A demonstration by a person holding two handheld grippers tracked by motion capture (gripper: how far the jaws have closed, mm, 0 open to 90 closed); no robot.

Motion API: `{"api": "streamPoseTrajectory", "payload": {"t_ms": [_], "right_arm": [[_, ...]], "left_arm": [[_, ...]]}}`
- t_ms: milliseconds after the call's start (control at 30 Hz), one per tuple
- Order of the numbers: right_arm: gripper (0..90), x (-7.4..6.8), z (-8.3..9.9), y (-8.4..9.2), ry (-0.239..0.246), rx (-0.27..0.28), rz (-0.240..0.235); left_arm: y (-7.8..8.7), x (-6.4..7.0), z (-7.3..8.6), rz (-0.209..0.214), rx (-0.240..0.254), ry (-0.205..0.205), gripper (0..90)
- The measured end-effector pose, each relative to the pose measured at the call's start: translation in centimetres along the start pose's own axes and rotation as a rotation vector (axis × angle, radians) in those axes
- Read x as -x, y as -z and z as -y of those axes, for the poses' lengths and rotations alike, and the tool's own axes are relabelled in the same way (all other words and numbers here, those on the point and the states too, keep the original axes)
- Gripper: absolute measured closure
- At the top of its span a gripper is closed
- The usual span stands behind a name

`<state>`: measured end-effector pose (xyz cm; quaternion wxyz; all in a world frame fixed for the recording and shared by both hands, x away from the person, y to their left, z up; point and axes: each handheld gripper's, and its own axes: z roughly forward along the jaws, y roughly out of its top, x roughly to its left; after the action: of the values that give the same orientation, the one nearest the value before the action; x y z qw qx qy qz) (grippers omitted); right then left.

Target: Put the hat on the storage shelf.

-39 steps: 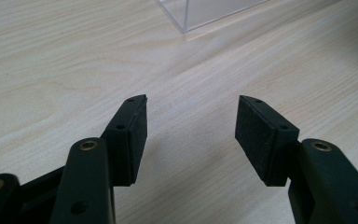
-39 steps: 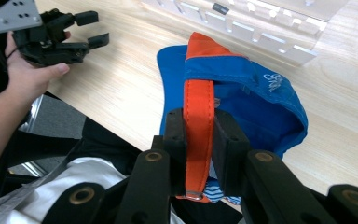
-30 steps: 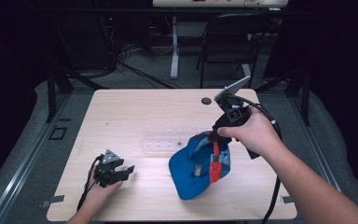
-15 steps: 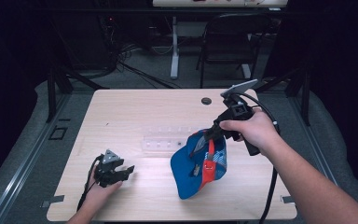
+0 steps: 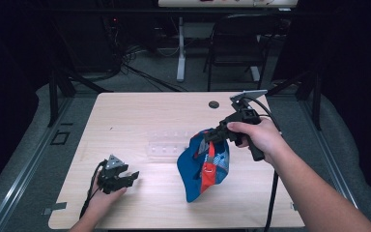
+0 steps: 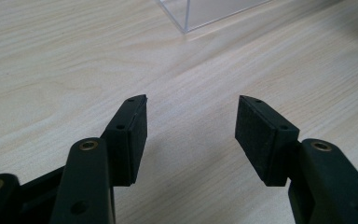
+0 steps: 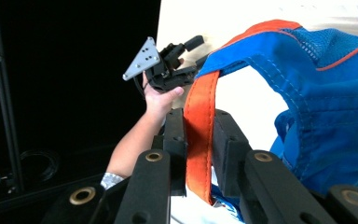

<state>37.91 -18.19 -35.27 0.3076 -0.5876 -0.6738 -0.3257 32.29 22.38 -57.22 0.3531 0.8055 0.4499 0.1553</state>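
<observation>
Hanging from the right gripper (image 5: 216,137), the blue cap (image 5: 204,166) drooped below and to the left of the jaws in the high view, its lower edge down on the tabletop (image 5: 145,116). In the right gripper view the two pads were closed narrowly on the cap's orange strap (image 7: 198,135), which ran straight up between them, while the blue mesh body of the cap (image 7: 317,93) spread off to the right of the jaws. Some white and red patches showed on the cap's inside in the high view, but any writing there was too small to read.

The left gripper (image 5: 125,179) rested well apart from the cap, low on the tabletop near the person's edge, its jaws standing wide with only bare wood between them. Just ahead of those jaws, in the left gripper view, stood the corner of a clear plastic box (image 6: 205,11); in the high view that box (image 5: 166,145) lay between the two grippers, close beside the cap.

The tabletop was pale wood grain with a small dark round disc (image 5: 214,104) near its far edge, beyond the right gripper. Around it the room was dark, with a chair (image 5: 236,48) and cables on the grey floor behind.
</observation>
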Motion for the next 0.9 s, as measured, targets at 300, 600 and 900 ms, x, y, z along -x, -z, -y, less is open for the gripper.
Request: {"api": "streamPoseTrajectory", "payload": {"t_ms": [300, 600, 900], "right_arm": [[77.7, -0.4, 0.0, 1.0, 0.021, 0.022, -0.046], [77.7, -1.4, -0.2, 2.6, 0.022, 0.088, -0.082], [77.7, -2.3, -0.8, 3.9, 0.041, 0.128, -0.113]], "left_arm": [[0.0, 0.0, 0.0, -0.003, 0.004, -0.003, 44.0], [0.0, 0.0, 0.0, -0.002, 0.004, -0.004, 44.0], [0.0, 0.0, 0.0, 0.006, -0.008, -0.004, 44.0]]}}
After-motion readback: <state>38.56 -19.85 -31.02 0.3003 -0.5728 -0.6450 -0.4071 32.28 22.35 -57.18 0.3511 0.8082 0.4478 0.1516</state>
